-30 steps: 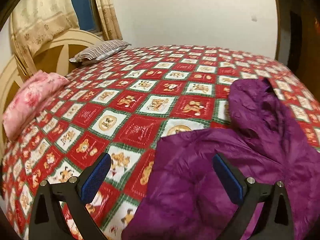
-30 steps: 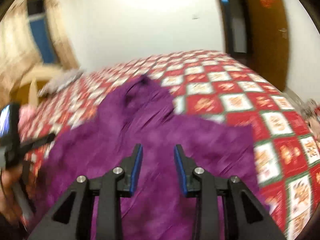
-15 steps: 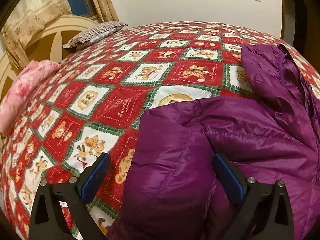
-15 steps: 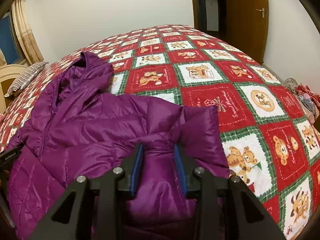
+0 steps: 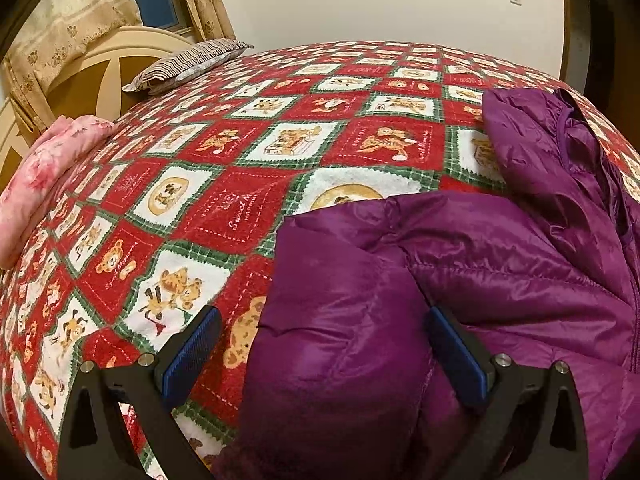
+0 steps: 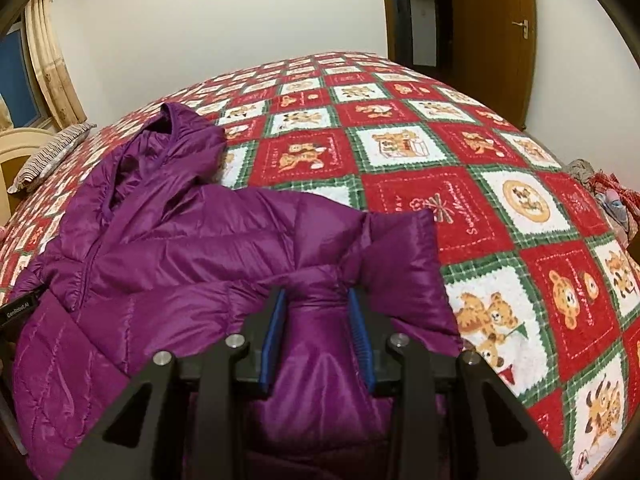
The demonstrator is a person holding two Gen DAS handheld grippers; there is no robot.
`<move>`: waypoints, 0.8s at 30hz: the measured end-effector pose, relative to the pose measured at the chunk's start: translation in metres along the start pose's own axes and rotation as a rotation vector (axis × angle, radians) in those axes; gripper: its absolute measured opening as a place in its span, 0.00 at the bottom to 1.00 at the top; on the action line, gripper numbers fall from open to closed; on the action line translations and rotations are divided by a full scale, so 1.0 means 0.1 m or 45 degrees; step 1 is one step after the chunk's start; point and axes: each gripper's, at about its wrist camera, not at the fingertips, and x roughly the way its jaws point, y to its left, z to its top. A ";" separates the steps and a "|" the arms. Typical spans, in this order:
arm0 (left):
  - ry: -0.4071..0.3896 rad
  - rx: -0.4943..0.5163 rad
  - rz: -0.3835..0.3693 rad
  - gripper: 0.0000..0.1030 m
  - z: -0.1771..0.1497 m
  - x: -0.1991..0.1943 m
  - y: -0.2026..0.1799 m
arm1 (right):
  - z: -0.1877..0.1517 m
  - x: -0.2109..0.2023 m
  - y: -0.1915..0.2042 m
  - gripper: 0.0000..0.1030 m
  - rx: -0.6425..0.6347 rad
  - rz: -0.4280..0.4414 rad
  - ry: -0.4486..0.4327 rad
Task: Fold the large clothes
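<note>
A purple puffer jacket (image 6: 168, 240) lies spread on the bed, hood (image 6: 180, 140) pointing to the far side. In the right wrist view my right gripper (image 6: 316, 332) is shut on a gathered fold of the jacket by its right sleeve (image 6: 404, 264), and creases run into the pads. In the left wrist view my left gripper (image 5: 324, 356) stands wide open low over the other sleeve (image 5: 340, 320). That sleeve lies between its fingers: the right pad (image 5: 456, 356) is against the fabric and the left pad (image 5: 192, 356) is over bare bedspread.
The bedspread (image 5: 248, 208) is red, white and green with bear squares. A pink pillow (image 5: 44, 176) and a striped pillow (image 5: 188, 64) lie by the headboard (image 5: 100, 76). A pile of clothes (image 6: 612, 200) sits off the bed's right edge, and a wooden door (image 6: 492, 28) stands beyond.
Both grippers have sunk toward the bed and the jacket now fills more of each view. Since half a second ago almost nothing has moved. Neither jaw gap has changed.
</note>
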 end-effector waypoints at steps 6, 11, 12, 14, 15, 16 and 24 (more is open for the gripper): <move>0.128 0.022 -0.086 0.99 0.18 -0.06 0.14 | 0.03 -0.02 0.02 0.52 -0.032 0.060 0.027; 0.022 0.012 -0.148 0.99 0.49 -0.26 0.22 | 0.18 -0.21 0.09 0.72 -0.092 0.125 0.049; 0.018 0.018 -0.169 0.99 0.55 -0.25 0.18 | 0.24 -0.23 0.10 0.72 -0.099 0.131 0.036; 0.022 0.025 -0.214 0.99 0.68 -0.23 0.10 | 0.39 -0.22 0.15 0.72 -0.102 0.132 0.016; 0.014 0.026 -0.230 0.99 0.74 -0.22 0.06 | 0.48 -0.18 0.16 0.72 -0.104 0.143 0.019; -0.004 0.038 -0.239 0.99 0.80 -0.21 -0.01 | 0.59 -0.11 0.19 0.72 -0.102 0.157 0.026; -0.041 0.101 -0.362 0.99 1.52 0.13 -0.57 | 1.34 0.40 0.46 0.72 -0.074 0.268 0.006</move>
